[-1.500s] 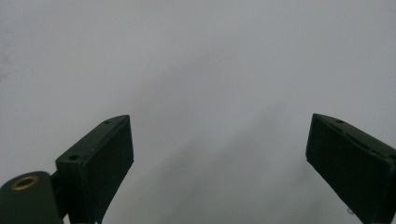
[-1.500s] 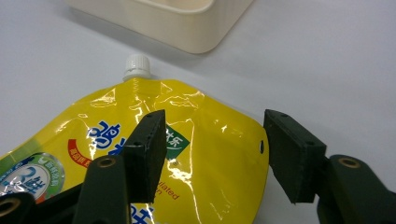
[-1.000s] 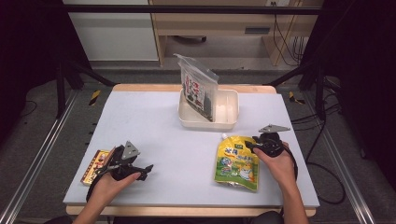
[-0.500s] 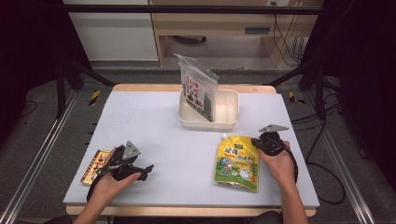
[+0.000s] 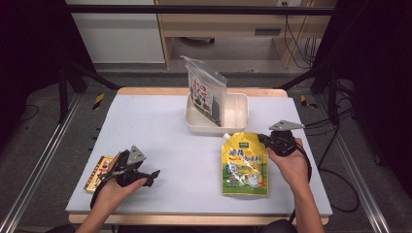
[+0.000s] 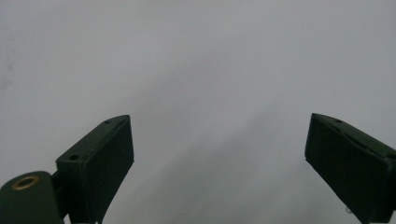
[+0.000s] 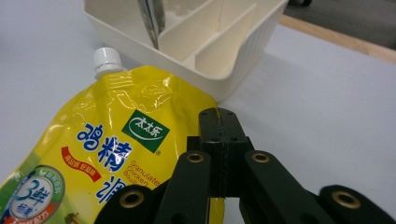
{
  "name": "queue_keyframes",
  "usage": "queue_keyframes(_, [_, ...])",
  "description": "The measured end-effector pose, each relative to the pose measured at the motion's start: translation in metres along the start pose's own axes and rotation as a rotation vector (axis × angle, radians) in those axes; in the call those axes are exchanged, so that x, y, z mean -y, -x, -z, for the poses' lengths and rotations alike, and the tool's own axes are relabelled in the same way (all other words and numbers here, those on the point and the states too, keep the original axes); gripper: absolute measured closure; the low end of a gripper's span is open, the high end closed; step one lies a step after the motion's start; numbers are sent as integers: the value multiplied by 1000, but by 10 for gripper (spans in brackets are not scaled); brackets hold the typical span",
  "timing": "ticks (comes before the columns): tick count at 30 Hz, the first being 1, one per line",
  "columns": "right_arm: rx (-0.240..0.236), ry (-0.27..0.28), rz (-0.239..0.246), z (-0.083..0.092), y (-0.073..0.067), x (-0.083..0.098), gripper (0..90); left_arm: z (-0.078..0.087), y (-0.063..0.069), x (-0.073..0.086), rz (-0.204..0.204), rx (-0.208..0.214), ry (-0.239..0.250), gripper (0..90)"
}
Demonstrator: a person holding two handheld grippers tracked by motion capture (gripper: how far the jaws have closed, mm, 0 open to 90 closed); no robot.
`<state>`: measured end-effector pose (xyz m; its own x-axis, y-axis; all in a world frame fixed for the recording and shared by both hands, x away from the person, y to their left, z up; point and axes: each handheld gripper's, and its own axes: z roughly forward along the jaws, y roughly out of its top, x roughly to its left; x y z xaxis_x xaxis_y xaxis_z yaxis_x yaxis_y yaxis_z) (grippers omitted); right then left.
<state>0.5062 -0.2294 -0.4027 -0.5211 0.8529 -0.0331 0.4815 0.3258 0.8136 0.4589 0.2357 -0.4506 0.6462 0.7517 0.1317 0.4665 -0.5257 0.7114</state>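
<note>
High view first: the yellow pouch (image 5: 244, 165) is seen lying on the desk (image 5: 160, 126) at lower right of centre, its white cap (image 5: 225, 135) pointing up the frame toward the cream tray (image 5: 240, 114). The right gripper (image 5: 262, 140) is set at the pouch's upper right edge, jaws brought together, and that edge looks to be pinched between them. A dark packet (image 5: 206, 92) is stood tilted in the tray's left part, so the right compartments are judged the free ones. At lower left, the left gripper (image 5: 154, 174) is held just above the desk with jaws apart and nothing between them; a small flat packet (image 5: 98, 171) lies just beside that hand.

Left gripper view: two black jaws are seen spread wide over bare grey desk. Nothing is gripped.

Right gripper view: the jaws (image 7: 219, 123) have just been closing and are now pressed together at lower centre, over the pouch's (image 7: 107, 144) right margin; the film appears clamped there, though the contact itself is hidden by the gripper body. The tray (image 7: 233, 70) fills the upper frame, dividers visible.

For a good lift, the pinch should be kept firm, since the pouch is judged heavy and floppy. It should be raised steadily, swung clear of the tray wall, and lowered cap-up into an open compartment.
</note>
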Motion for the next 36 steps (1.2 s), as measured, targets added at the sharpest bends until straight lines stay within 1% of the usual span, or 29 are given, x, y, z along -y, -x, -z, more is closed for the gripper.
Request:
queue_keyframes(6, [-7,35,57,11,-12,-20,900,2,0,-1,-2,-1,4,81])
queue_keyframes(15, [-18,66,100,15,-24,-41,900,5,-1,-3,1,0,17,87])
queue_keyframes(18, [-23,75,119,15,-27,-46,900,6,-1,-3,1,-2,19,89])
queue_keyframes(22, [-27,85,132,15,-33,-52,900,7,-1,-3,1,1,20,90])
queue_keyframes(23, [-28,88,143,15,-34,-54,900,7,-2,-3,1,-1,21,91])
queue_keyframes(28, [-33,101,158,14,-39,-59,900,8,-3,-4,9,-1,28,91])
queue_keyframes(36, [-48,131,197,12,-52,-69,900,12,-3,-5,14,5,46,94])
